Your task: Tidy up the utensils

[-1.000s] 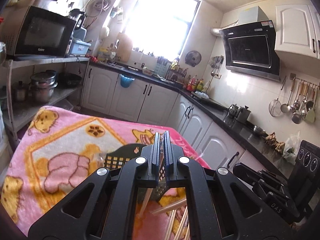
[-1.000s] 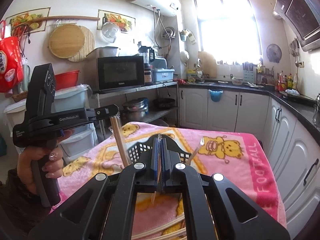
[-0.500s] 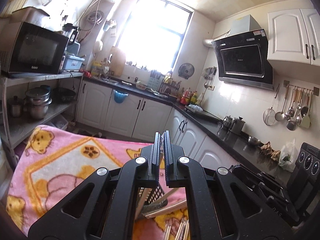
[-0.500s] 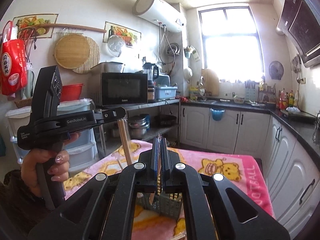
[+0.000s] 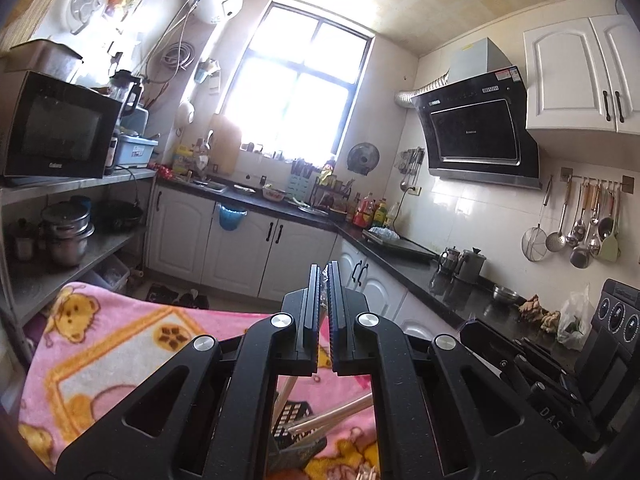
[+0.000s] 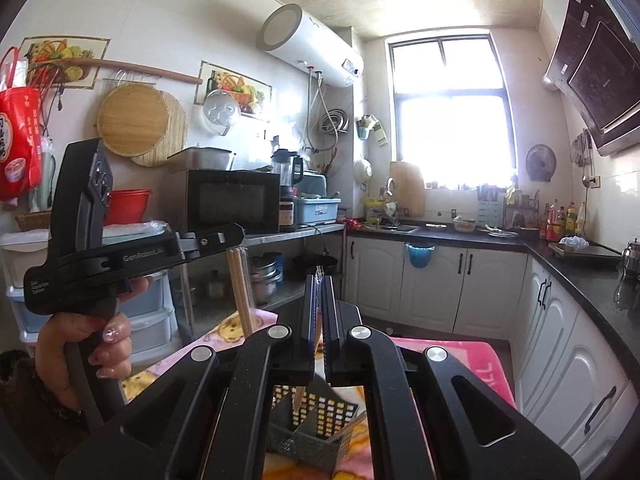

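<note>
Right wrist view: right claw (image 6: 319, 312) raised above a pink cartoon blanket (image 6: 472, 356) covering the worktop, jaws clamped on a thin stick-like utensil (image 6: 318, 332) – pale lower end hangs down over a grey mesh utensil basket (image 6: 308, 440) w/ dividers; upper tip looks clear, pokes out above the pads. At left, left claw (image 6: 236, 240) held in a hand (image 6: 84, 344), gripping a pair of wooden chopsticks (image 6: 242, 296) that hang almost straight down, well above the blanket.

Left wrist view: left claw seen from behind, jaws near-shut on the chopsticks – lower ends slant down below the fingers (image 5: 310, 320). More chopsticks (image 5: 332, 416) lie across the basket rim & on the blanket beside it. Kitchen cabinets (image 5: 276, 256), bright window (image 5: 296, 96), microwave (image 5: 56, 128) on a shelf in bkgd.
</note>
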A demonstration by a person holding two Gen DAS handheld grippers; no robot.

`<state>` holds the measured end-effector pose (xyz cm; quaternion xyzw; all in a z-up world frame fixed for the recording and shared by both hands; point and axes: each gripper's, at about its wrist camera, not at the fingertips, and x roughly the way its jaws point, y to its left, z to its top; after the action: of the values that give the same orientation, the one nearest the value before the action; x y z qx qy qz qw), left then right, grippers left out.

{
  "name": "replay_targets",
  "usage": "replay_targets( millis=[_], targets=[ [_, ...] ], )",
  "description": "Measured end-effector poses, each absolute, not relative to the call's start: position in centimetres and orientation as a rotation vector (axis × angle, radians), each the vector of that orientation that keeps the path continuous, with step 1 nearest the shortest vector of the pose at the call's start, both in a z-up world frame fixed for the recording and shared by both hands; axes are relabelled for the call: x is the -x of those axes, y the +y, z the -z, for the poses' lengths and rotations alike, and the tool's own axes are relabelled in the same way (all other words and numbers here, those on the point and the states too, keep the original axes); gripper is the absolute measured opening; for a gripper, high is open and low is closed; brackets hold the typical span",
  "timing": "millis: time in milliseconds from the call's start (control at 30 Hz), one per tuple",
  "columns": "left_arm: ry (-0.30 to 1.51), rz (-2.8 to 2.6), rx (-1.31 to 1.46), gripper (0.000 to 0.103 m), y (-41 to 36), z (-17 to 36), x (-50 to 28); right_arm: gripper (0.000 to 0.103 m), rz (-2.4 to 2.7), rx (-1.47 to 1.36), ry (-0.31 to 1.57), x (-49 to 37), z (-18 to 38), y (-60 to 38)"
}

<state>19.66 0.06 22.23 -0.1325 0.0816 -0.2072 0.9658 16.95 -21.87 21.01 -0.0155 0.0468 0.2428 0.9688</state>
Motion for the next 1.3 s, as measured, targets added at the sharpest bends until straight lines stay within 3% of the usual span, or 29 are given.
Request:
replay_targets(
  millis=[600,1300],
  targets=[
    [0.215,0.377,0.232,0.002,-1.1,-19.8,-23.5,0.003,-0.457,0.012,0.124,-20.4,-20.2,-22.3],
    [0.338,0.354,0.271,0.002,-1.1,-13.2,-25.1,0.003,-0.449,-0.034,0.288,-23.8,-14.4,-21.5]
  ],
)
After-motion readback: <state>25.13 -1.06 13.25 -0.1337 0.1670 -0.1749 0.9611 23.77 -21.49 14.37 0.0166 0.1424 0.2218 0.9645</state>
